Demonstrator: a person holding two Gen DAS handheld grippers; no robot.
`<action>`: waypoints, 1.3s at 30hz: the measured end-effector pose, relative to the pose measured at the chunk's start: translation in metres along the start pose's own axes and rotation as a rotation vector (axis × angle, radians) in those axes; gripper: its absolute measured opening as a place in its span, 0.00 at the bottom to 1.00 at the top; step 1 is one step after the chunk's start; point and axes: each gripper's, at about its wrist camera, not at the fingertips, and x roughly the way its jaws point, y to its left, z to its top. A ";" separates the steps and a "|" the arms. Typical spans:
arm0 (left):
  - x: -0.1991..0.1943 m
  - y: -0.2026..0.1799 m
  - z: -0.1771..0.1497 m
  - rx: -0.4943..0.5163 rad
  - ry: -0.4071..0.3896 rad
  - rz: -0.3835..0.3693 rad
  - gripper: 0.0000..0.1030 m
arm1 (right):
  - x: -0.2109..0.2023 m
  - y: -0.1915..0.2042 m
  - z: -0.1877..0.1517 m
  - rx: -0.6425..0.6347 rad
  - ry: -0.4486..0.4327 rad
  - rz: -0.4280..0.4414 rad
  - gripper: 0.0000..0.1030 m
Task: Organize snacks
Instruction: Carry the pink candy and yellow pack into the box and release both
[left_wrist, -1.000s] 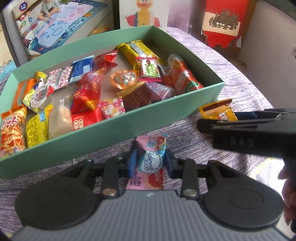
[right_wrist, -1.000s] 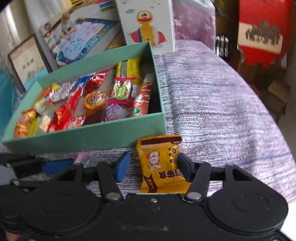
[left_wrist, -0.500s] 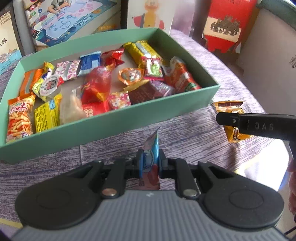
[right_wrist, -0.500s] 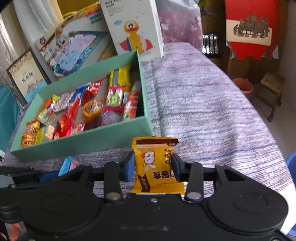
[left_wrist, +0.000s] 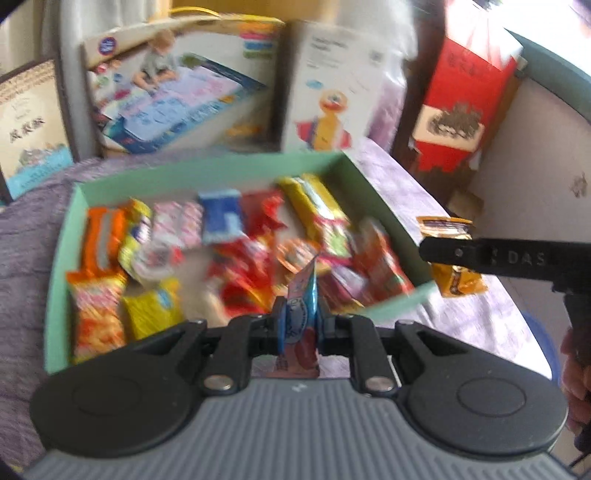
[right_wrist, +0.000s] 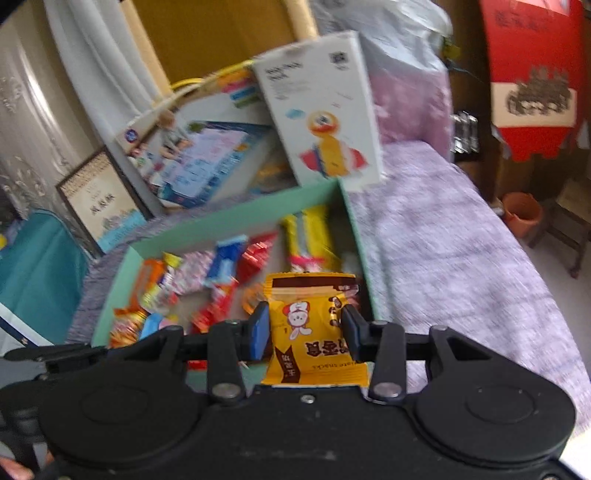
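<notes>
Left claw (left_wrist: 298, 325): clamped on a pink-and-blue sachet (left_wrist: 301, 314), folded edge-on between the pads, held clear of the surface, in front of the near wall of the green box (left_wrist: 62, 236). The box is already crowded with wrapped snacks.

Right claw (right_wrist: 304, 328): clamped on an orange packet (right_wrist: 314, 325), pads on its two side edges, cartoon print upside down to the camera. It hangs near the box's right near corner; in the left view the same packet (left_wrist: 456, 282) shows beyond that corner, outside the wall.

Step in hand, as I judge it: carry both packets over the rim and drop them in.
- Bring each packet fully past the wall before parting the pads; the orange one looks most likely to catch the corner.
- Aim for gaps: bare floor shows mid-box, less at the left end.
- Keep the claws apart from each other; they sit close.

Hard to read:
- Both views are motion-blurred; box contents smear, labels illegible.
- Sachet's lower part is hidden behind the claw body.
- Only a fingertip edge of the person's hand (left_wrist: 576, 376) shows at right.
- Surface under the claws is not visible.
</notes>
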 end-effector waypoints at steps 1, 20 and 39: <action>0.001 0.007 0.006 -0.009 -0.003 0.009 0.14 | 0.004 0.006 0.006 -0.007 0.000 0.008 0.39; 0.058 0.066 0.065 -0.086 0.028 0.080 0.16 | 0.114 0.041 0.064 -0.004 0.077 0.066 0.42; 0.056 0.055 0.050 -0.107 0.044 0.125 1.00 | 0.100 0.046 0.045 -0.025 0.064 0.033 1.00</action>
